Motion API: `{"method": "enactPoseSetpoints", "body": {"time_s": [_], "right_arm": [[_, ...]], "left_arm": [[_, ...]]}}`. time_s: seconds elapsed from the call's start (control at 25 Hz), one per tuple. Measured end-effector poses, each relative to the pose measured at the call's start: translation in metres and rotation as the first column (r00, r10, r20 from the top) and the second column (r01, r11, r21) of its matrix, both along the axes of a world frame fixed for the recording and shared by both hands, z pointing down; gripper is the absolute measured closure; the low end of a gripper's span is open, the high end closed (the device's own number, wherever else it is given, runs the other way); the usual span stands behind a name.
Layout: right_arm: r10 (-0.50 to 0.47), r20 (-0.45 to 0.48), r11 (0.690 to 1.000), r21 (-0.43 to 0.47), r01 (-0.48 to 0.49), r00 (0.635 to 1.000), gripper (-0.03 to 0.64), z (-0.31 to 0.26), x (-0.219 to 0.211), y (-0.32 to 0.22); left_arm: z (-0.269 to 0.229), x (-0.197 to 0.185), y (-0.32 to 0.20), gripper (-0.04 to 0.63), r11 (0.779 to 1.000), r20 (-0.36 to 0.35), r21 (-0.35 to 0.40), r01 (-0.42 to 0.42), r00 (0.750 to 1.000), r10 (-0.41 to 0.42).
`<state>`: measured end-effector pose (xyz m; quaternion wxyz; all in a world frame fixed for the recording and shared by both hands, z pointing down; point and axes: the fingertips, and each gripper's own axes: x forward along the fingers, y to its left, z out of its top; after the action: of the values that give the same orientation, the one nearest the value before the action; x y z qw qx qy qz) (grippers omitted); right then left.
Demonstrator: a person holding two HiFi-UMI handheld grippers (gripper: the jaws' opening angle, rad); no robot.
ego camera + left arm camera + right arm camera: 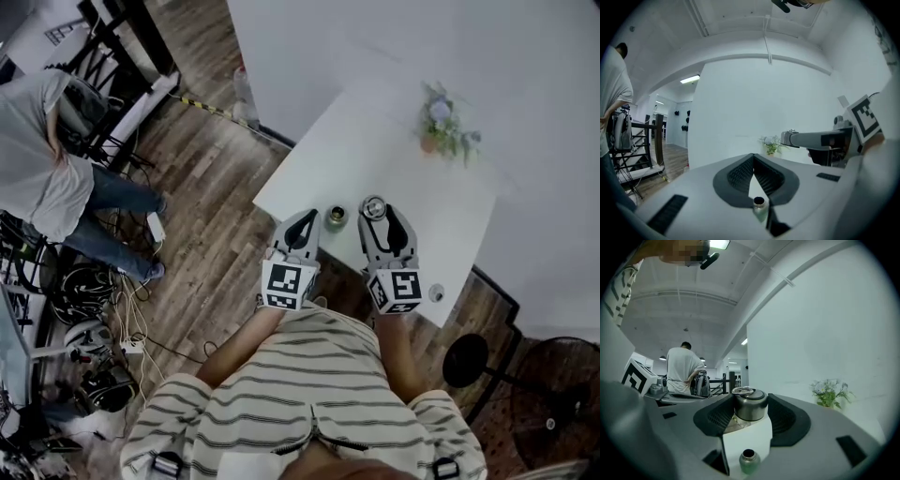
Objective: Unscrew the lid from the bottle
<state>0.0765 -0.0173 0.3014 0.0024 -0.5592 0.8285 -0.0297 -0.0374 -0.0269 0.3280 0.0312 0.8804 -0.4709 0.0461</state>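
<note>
Two parts separated: right claw (750,411) pinches the smooth, rigid metal lid (373,207) by its sides, likely slippery; left claw (753,162) pressed together, empty. Open bottle (336,217) stands on desk (375,150), head-view centre.

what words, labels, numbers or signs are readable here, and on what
No readable text anywhere.
Left cube, right cube: black-and-white square patterns, no letters.
Sheet at the head view's top left: dark mark, too blurred to read.
Bottle, lid: no label shows.
</note>
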Motion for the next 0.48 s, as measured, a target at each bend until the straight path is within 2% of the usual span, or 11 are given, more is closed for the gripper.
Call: {"method": "enactPoseSetpoints", "body": {"time_s": [0.24, 0.48], "right_arm": [[0.019, -0.007, 0.999, 0.037, -0.018, 1.0, 0.383, -0.02, 0.011, 0.025], [0.037, -0.022, 0.998, 0.06, -0.035, 0.999, 0.385, -0.027, 0.008, 0.02]], "left_arm": [[-0.027, 0.012, 0.027, 0.597, 0.998, 0.018, 0.058, 0.008, 1.0, -0.009], [-0.034, 0.007, 0.022, 0.597, 0.997, 0.019, 0.077, 0.006, 1.0, -0.007]]}}
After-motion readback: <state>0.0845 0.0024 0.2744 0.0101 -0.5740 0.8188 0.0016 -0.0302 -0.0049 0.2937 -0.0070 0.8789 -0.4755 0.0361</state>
